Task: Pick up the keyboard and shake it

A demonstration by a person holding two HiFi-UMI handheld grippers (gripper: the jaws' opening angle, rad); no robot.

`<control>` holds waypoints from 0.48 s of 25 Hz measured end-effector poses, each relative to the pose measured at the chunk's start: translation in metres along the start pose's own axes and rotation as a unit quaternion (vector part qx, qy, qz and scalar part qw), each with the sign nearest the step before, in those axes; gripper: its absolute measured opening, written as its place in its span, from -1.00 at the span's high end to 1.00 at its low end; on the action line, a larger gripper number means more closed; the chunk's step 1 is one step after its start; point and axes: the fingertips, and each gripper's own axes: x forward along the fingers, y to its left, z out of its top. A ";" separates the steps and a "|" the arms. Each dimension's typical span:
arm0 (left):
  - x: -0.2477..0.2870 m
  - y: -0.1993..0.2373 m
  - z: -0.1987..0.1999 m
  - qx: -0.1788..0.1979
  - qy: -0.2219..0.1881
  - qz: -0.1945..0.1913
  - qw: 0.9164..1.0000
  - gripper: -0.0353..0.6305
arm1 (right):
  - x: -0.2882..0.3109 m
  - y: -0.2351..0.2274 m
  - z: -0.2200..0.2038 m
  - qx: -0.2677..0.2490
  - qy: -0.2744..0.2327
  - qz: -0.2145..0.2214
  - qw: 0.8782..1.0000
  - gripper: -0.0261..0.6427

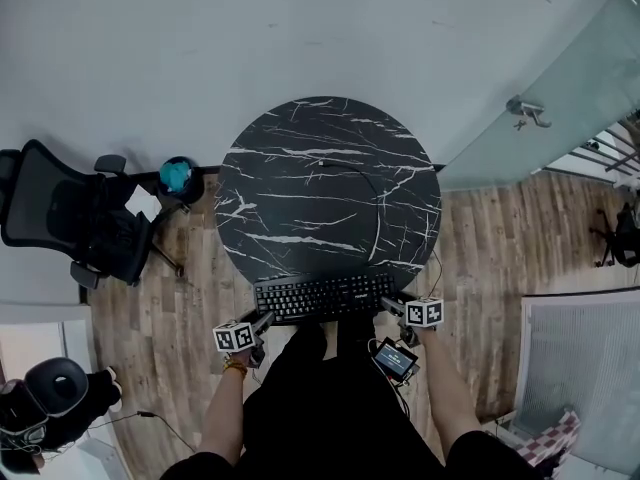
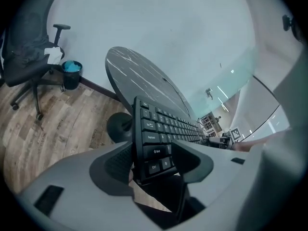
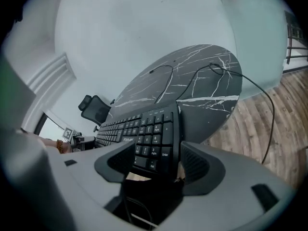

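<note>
A black keyboard (image 1: 325,298) lies along the near edge of the round black marble table (image 1: 330,168), partly past the rim, above the person's lap. My left gripper (image 1: 265,318) stands at its left end and my right gripper (image 1: 392,306) at its right end. In the left gripper view the keyboard's left end (image 2: 154,129) sits between the wide jaws of the left gripper (image 2: 151,160), and a slim gap shows at the left pad. In the right gripper view the numpad end (image 3: 156,138) sits between the jaws of the right gripper (image 3: 158,162), with a sliver of gap at the right pad.
A thin cable (image 1: 375,208) curls across the tabletop. A black office chair (image 1: 70,223) and a teal bin (image 1: 177,176) stand left of the table on the wood floor. A glass wall with a handle (image 1: 527,111) rises at the right. A small screen device (image 1: 396,360) hangs by the right forearm.
</note>
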 end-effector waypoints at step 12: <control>-0.003 0.015 0.021 -0.024 -0.028 0.036 0.999 0.18 | -0.003 -0.025 -0.005 0.026 0.002 -0.016 1.000 0.12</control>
